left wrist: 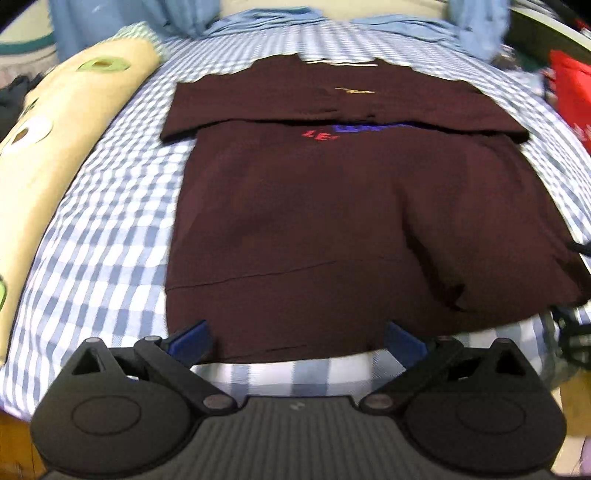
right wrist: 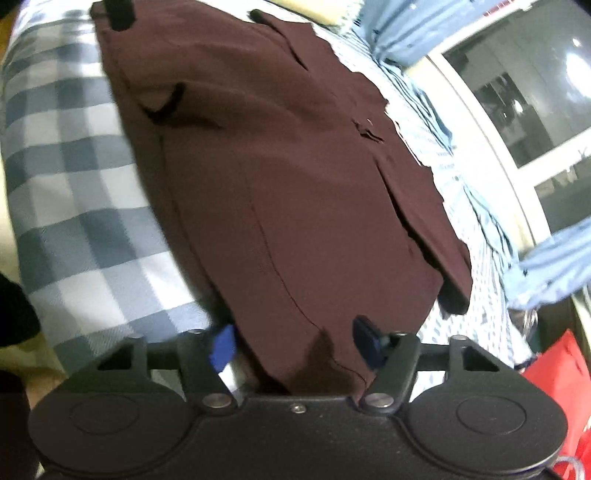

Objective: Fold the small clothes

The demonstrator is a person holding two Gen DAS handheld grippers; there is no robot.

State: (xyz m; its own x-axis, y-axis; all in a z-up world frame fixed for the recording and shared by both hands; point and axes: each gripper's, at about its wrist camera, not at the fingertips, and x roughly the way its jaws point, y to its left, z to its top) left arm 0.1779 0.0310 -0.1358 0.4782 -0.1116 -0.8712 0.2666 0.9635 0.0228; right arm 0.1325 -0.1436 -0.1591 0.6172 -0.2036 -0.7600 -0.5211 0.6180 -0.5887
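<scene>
The T-shirt lies flat on the checked bedsheet, a pillow to its left, a curtain behind

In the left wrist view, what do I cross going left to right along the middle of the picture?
Cream pillow → blue checked bedsheet → dark maroon shirt → the checked sheet again at the right edge → red bag, further back.
</scene>
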